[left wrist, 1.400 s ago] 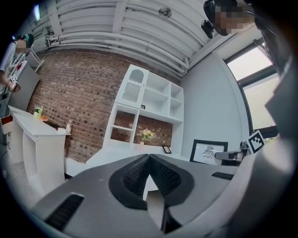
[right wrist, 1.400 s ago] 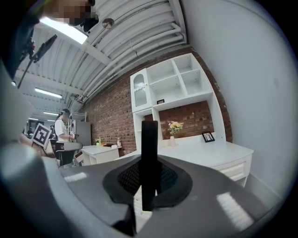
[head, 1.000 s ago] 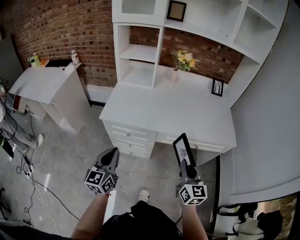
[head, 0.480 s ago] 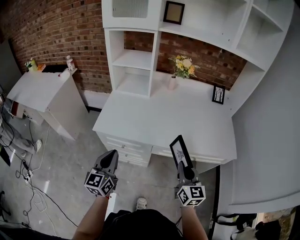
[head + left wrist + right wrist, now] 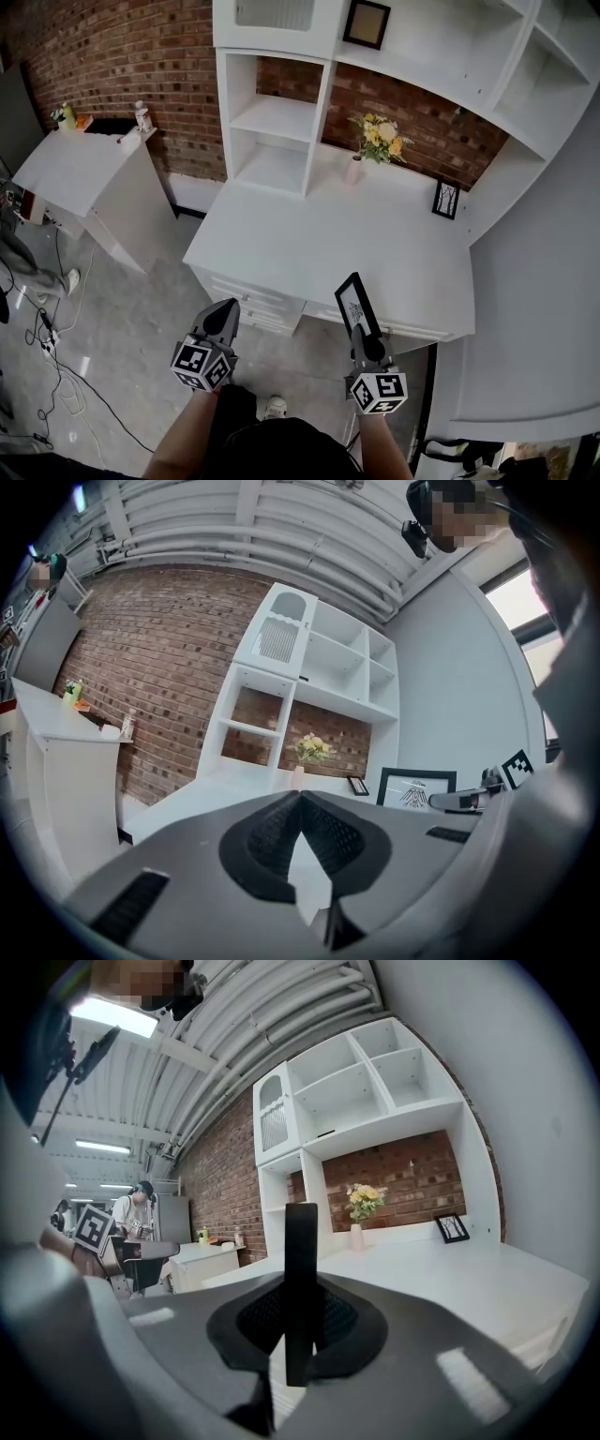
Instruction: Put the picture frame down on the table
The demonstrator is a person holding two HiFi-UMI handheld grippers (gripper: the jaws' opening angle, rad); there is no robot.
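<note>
my right claw [image 5: 365, 337] is clenched on the picture frame [image 5: 356, 302], held upright at the near edge of the counter [image 5: 309, 234]; i should carry it over the counter, lower it gently, then release.

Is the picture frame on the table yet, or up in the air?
Up in the air. The right hand-held gripper pinches the picture frame upright, and it rests nowhere on the table.

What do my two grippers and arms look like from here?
Both the left gripper and right gripper are grey, tapering to narrow jaws with black ribbed pads. Each carries a white cube printed with black square markers. The forearms are bare; the top is dark.
</note>
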